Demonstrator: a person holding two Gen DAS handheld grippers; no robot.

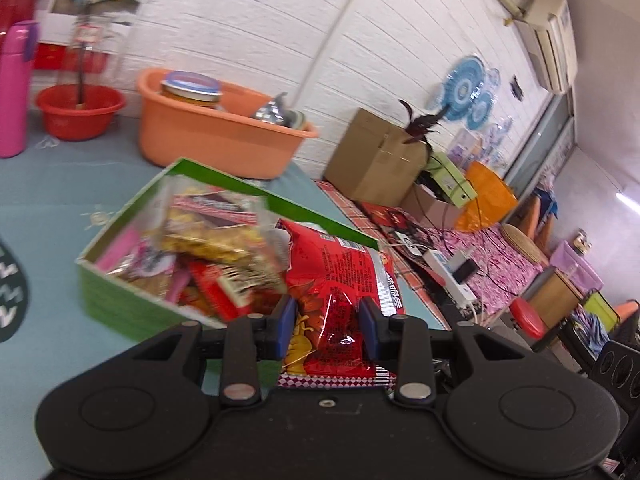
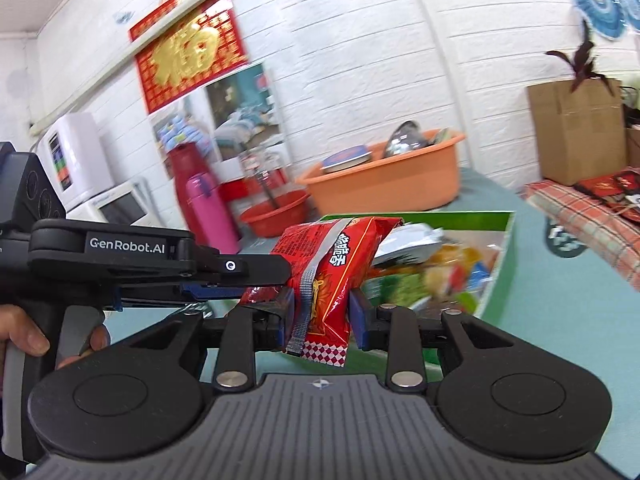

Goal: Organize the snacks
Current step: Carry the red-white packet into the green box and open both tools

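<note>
A red snack bag (image 1: 340, 280) is held above the near right corner of a green box (image 1: 116, 300) full of mixed snack packets. My left gripper (image 1: 327, 322) is shut on the bag's lower end. In the right wrist view my right gripper (image 2: 322, 314) is also shut on the same red bag (image 2: 336, 268), and the left gripper (image 2: 240, 268) comes in from the left and holds the bag's other edge. The green box (image 2: 496, 272) lies just behind the bag.
An orange tub (image 1: 216, 132) with a jar and metal items stands behind the box, a red basin (image 1: 78, 112) and a pink flask (image 1: 14, 88) to its left. The blue table (image 1: 52, 184) ends at the right, where a cardboard box (image 1: 372, 156) and cluttered bench stand.
</note>
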